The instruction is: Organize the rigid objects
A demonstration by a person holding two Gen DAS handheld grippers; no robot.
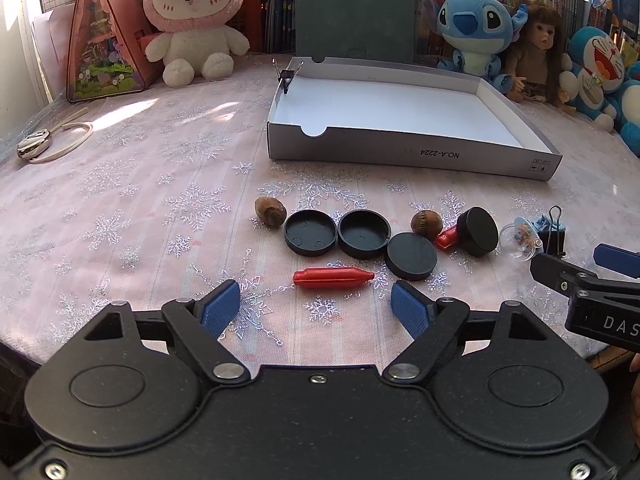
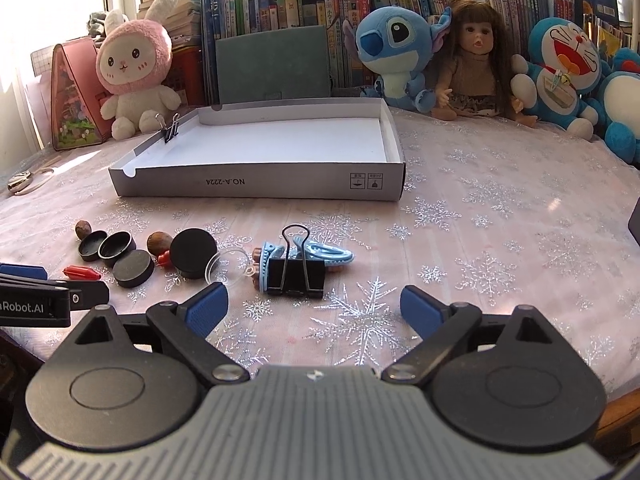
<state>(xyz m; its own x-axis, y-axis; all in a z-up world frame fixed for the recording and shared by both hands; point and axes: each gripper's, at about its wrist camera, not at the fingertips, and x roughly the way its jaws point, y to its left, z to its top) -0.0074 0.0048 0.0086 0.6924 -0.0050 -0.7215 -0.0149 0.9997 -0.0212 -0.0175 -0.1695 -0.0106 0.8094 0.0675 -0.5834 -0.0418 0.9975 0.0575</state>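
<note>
A shallow grey-and-white box [image 1: 404,152] [image 2: 256,186] lies open at mid table, a small binder clip [image 1: 286,74] [image 2: 170,130] on its far left rim. In front lie several black round lids [image 1: 310,232], two walnuts [image 1: 270,212], a red bullet-shaped piece [image 1: 332,278] [image 2: 82,272], a clear plastic dome [image 2: 228,266] and a large black binder clip [image 2: 296,270] on a blue hair clip [image 2: 320,254]. My left gripper [image 1: 316,306] is open just before the red piece. My right gripper [image 2: 314,306] is open just before the black binder clip.
Plush toys [image 2: 132,64] and a doll [image 2: 476,64] sit along the back before bookshelves. A pink triangular case [image 1: 104,36] stands at back left. A cord with a metal clasp [image 1: 44,144] lies at far left. The table edge is near both grippers.
</note>
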